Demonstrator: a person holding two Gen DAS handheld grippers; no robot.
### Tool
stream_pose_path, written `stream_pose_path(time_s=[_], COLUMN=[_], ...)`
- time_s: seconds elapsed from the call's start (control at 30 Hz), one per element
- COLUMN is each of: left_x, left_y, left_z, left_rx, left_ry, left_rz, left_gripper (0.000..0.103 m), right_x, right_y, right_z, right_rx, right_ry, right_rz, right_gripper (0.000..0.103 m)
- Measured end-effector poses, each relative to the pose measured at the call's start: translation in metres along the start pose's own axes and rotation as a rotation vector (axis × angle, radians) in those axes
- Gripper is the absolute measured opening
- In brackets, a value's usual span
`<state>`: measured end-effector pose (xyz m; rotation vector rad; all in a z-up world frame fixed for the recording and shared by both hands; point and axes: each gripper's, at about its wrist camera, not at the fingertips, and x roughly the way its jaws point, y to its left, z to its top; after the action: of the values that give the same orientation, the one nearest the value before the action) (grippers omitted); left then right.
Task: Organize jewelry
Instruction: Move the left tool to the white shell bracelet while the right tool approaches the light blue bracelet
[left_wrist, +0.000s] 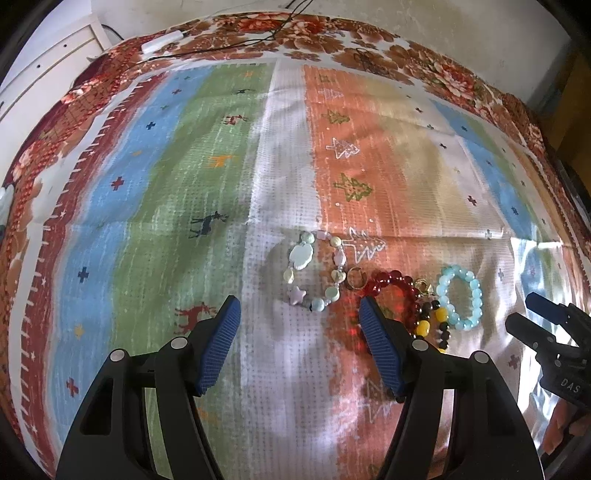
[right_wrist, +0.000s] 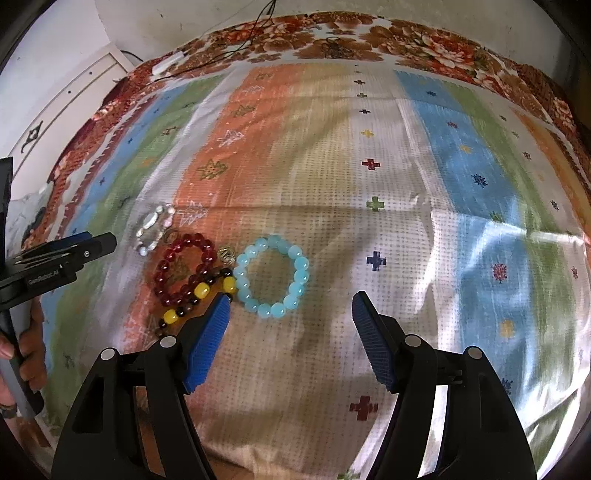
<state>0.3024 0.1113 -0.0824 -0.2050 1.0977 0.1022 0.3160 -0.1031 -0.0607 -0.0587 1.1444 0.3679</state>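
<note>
Several bracelets lie together on the striped cloth. A pastel charm bracelet (left_wrist: 314, 272) (right_wrist: 154, 229), a gold ring (left_wrist: 355, 277), a red bead bracelet (left_wrist: 392, 295) (right_wrist: 184, 269), a black-and-yellow bead bracelet (left_wrist: 433, 322) (right_wrist: 201, 295) and a light blue bead bracelet (left_wrist: 460, 297) (right_wrist: 272, 276). My left gripper (left_wrist: 300, 306) is open and empty, just short of the charm bracelet. My right gripper (right_wrist: 290, 301) is open and empty, just short of the blue bracelet. Each gripper shows in the other's view, the right (left_wrist: 532, 314) and the left (right_wrist: 107, 242).
The striped cloth (right_wrist: 406, 184) lies over a floral cover (left_wrist: 332, 37). A white power strip (left_wrist: 162, 40) and black cables lie at the far edge. A white cabinet (right_wrist: 66, 99) stands at the far left.
</note>
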Motion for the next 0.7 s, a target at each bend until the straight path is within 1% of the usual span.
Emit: stream_pose_path(time_s=[0.1,0.3,0.37,0.43,0.47,0.53,0.67,0.7], left_x=[0.004,0.016,0.022,0.026,0.028,0.031,0.040,0.043], left_y=[-0.001,-0.001,0.000,0.000,0.000,-0.001,-0.001,0.000], left_z=[0.004,0.010,0.012,0.013,0.014,0.015,0.018,0.018], left_rx=[0.011,0.020,0.025,0.035,0.039,0.049,0.059,0.063], left_ry=[-0.001,0.006,0.013,0.010,0.007,0.007,0.014,0.018], left_rz=[-0.004,0.015,0.019,0.014,0.016,0.023,0.029,0.029], left_gripper=[0.067,0.067,0.064,0.064,0.064,0.064,0.064,0.061], right_x=[0.009,0.025,0.032,0.037,0.041,0.045,0.054,0.057], right_y=[-0.001,-0.001,-0.001,-0.004,-0.008,-0.012,-0.008,-0.006], right_z=[0.003,0.007,0.008,0.008,0.009,0.010,0.013,0.013], right_rx=[0.006,0.002,0.002,0.024,0.058,0.084,0.059,0.048], right_ry=[0.015,0.038,0.051,0.062,0.075,0.083,0.076,0.074], right_rz=[0.006,-0.002,-0.005,0.023,0.045,0.054,0.005,-0.006], right_gripper=[0.068,0.068,0.068,0.068,0.068,0.068,0.068,0.068])
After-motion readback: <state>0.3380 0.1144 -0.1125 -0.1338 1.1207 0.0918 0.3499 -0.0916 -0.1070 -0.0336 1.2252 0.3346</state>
